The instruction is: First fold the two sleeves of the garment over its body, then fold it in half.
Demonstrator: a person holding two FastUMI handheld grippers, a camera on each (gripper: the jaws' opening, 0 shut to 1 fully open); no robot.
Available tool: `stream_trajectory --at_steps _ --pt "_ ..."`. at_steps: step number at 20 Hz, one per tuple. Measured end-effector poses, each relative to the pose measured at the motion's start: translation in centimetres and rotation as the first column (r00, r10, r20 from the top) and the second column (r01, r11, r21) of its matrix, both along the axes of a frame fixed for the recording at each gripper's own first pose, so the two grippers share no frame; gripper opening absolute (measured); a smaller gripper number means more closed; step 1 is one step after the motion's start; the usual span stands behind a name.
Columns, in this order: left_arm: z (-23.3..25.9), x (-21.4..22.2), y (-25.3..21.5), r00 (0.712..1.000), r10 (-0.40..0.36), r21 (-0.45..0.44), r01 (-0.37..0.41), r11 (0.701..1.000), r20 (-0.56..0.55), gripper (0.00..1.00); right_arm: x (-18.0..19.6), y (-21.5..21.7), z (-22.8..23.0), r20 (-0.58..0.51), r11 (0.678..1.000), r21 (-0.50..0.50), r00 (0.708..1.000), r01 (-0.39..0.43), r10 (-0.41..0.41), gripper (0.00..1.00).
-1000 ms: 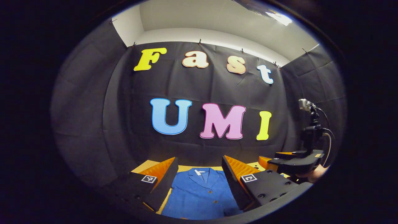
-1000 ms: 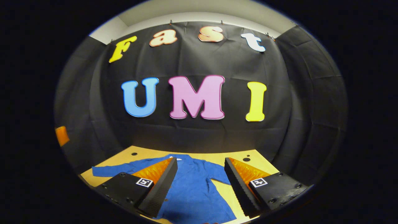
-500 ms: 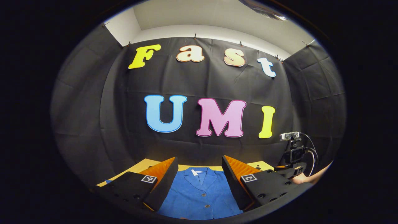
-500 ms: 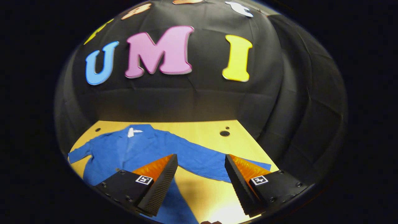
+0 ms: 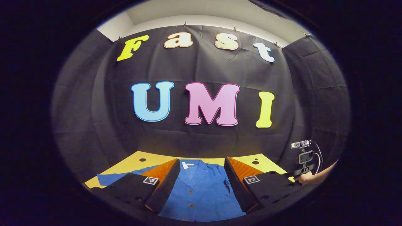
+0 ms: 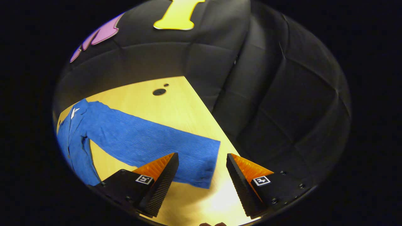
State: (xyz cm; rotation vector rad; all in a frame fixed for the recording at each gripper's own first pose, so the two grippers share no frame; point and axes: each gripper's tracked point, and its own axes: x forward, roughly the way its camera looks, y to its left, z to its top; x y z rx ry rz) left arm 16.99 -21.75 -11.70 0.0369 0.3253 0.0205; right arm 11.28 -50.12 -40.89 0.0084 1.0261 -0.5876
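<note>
- Your left hand-held gripper has its fingers spread wide and holds nothing; it hangs above the body of the garment.
- Between those fingers you see the blue garment lying flat on the yellow bench, front side up, with its buttons in a line and a white label at the collar.
- Your right hand-held gripper is also wide open and empty. It hangs over the bench near the end of one sleeve.
- This sleeve lies stretched out straight to the side, not folded; its cuff is just between and beyond the fingertips.
- In the left gripper view, the other sleeve lies spread out on the bench at the left.
- Farther off, two round holes are in the bench near the booth's black cloth wall.
- In the left gripper view, at the right edge, a hand holds the other gripper's body.
</note>
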Motion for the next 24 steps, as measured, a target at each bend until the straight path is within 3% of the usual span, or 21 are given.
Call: stream_trajectory --at_steps 3,5,7,8,9,13,14,15,19,24 --pt "0.1 0.4 -1.9 1.0 -0.018 0.009 0.018 1.0 0.002 0.81 -2.2 -0.8 -2.5 -0.074 0.992 0.094 0.995 0.08 -0.073 0.99" --pt "0.2 0.4 -2.8 0.999 -0.039 0.015 0.039 0.999 -0.003 0.81 -2.0 -0.2 -2.9 -0.062 0.981 0.157 0.992 0.117 -0.109 0.99" --pt "0.4 0.2 -3.0 0.999 -0.053 0.026 0.053 0.998 0.0 0.81 -1.6 -0.2 -3.1 -0.058 0.981 0.167 0.994 0.101 -0.092 0.95" --pt "0.3 0.1 -2.9 0.999 -0.054 0.031 0.054 0.998 -0.001 0.81 -1.4 0.2 -3.2 -0.061 0.98 0.177 0.995 0.092 -0.082 0.82" --pt "0.1 0.0 -2.8 0.998 -0.057 0.028 0.057 0.998 -0.01 0.81 -1.0 0.6 -3.4 -0.058 0.979 0.188 0.996 0.074 -0.064 0.85" --pt "0.0 -0.5 -1.8 0.998 -0.061 0.007 0.061 0.998 -0.028 0.81 0.0 2.2 -3.5 -0.043 0.972 0.23 0.998 0.056 -0.047 0.11" --pt "0.1 -0.9 -1.4 0.998 -0.06 0.008 0.06 0.998 -0.026 0.81 0.3 2.8 -3.5 -0.034 0.962 0.267 0.998 0.055 -0.047 0.05" --pt "0.2 -1.2 -0.9 0.998 -0.058 0.011 0.058 0.998 -0.027 0.81 0.9 3.5 -3.4 -0.027 0.954 0.297 0.999 0.049 -0.043 0.05" --pt "-0.3 -2.5 1.9 0.999 -0.03 0.008 0.031 1.0 -0.044 0.81 5.7 5.7 1.5 0.113 0.967 0.242 0.992 -0.08 0.054 0.05" --pt "-1.1 -4.4 6.6 0.997 0.031 -0.001 -0.031 1.0 -0.066 0.81 11.9 16.1 5.8 0.204 0.918 0.269 0.949 -0.292 0.242 0.05"
